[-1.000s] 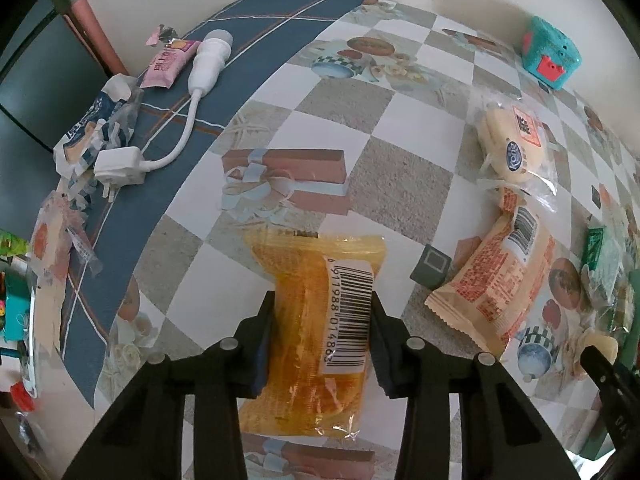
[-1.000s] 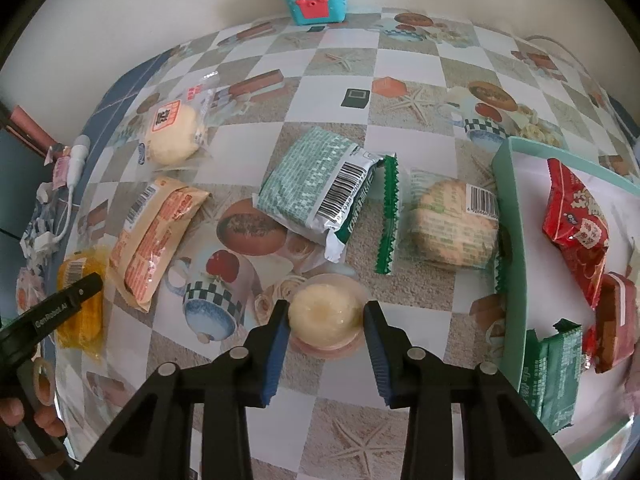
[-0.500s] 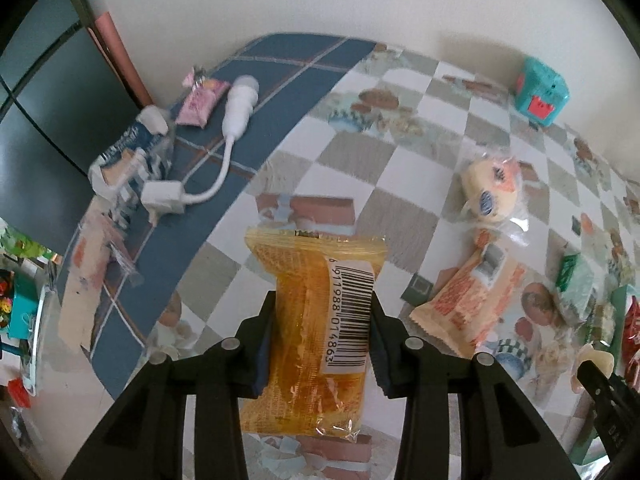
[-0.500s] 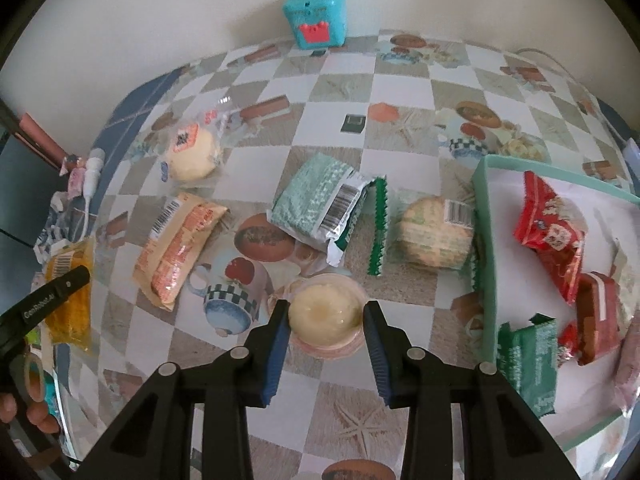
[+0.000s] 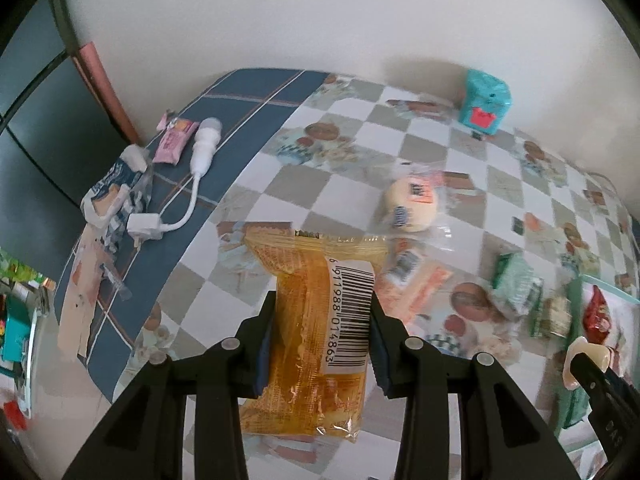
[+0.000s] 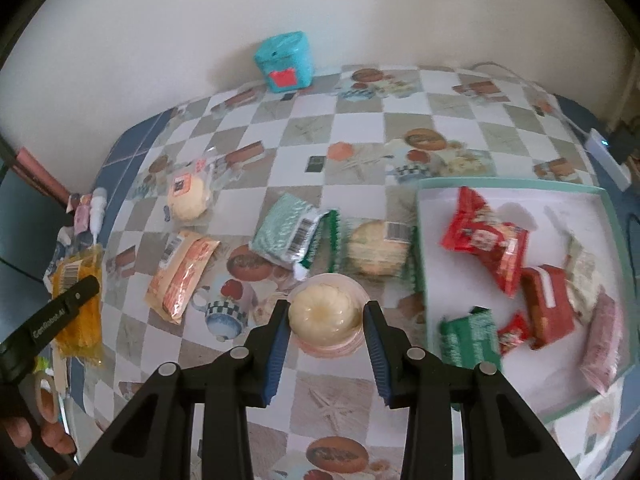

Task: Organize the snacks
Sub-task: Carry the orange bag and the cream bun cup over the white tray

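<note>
**Orange packet and pale jelly cup both gripped above the checkered table**

Orange-yellow wrapping fills the left gripper (image 5: 320,338): its two fingers are clamped on the sides of the orange snack packet (image 5: 316,320), barcode up, held clear above the checkered tablecloth (image 5: 352,184). At the far left of the table, on the blue border, lie a pink sachet (image 5: 174,144) and a white charger with cable (image 5: 200,168). To the right of the packet sit a round bun in clear wrap (image 5: 408,208) and, nearer, an orange flat pack (image 6: 182,272). Against the far wall stands a teal box (image 6: 285,60).

Further right, a mint-green packet (image 6: 288,236) and a round wrapped biscuit (image 6: 378,252) lie side by side. Near them, the right gripper (image 6: 326,316) pinches a jelly cup (image 6: 324,312) between its blue-padded fingers. At the far right, the teal-rimmed tray (image 6: 508,189) holds red packets (image 6: 488,240), a green packet (image 6: 468,336) and a pink packet (image 6: 604,340).
</note>
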`<state>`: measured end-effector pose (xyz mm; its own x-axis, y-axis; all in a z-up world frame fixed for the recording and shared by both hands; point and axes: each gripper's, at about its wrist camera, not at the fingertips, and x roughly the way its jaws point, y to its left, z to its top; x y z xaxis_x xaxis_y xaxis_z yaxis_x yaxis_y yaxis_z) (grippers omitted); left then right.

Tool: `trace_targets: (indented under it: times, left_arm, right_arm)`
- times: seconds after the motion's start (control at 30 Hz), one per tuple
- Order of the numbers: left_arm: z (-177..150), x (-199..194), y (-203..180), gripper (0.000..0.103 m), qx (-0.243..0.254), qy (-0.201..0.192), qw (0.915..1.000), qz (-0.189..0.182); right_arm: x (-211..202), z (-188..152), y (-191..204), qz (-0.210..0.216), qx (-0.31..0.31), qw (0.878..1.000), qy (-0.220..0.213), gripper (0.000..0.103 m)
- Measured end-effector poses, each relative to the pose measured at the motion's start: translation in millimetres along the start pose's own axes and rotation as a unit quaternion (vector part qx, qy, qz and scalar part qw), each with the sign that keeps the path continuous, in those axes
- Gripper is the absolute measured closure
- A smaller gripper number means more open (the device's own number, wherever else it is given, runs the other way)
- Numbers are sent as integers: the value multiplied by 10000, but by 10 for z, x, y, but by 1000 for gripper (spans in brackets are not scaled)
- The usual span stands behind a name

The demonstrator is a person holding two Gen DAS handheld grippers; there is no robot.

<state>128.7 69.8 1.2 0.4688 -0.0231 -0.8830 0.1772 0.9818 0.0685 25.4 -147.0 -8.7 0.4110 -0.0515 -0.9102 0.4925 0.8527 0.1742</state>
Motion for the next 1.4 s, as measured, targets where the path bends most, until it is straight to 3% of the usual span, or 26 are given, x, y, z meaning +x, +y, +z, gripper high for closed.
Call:
trace_targets:
  times: [0.47, 1.0, 1.4]
  left_arm:
    - [-108, -453, -861, 61, 561, -142, 9948, -837]
    - [-372, -709, -1857, 61, 1385, -81, 9843, -1087]
    - [-567, -815, -2642, 61, 2180, -26, 9671, -1310]
  right_arm:
    - [-348, 97, -732, -391, 924, 9948, -171, 64]
    - [-844, 177, -1658, -387, 1911, 9779, -757, 64]
    - [-948, 173, -2289, -513, 2450, 9644, -849, 63]
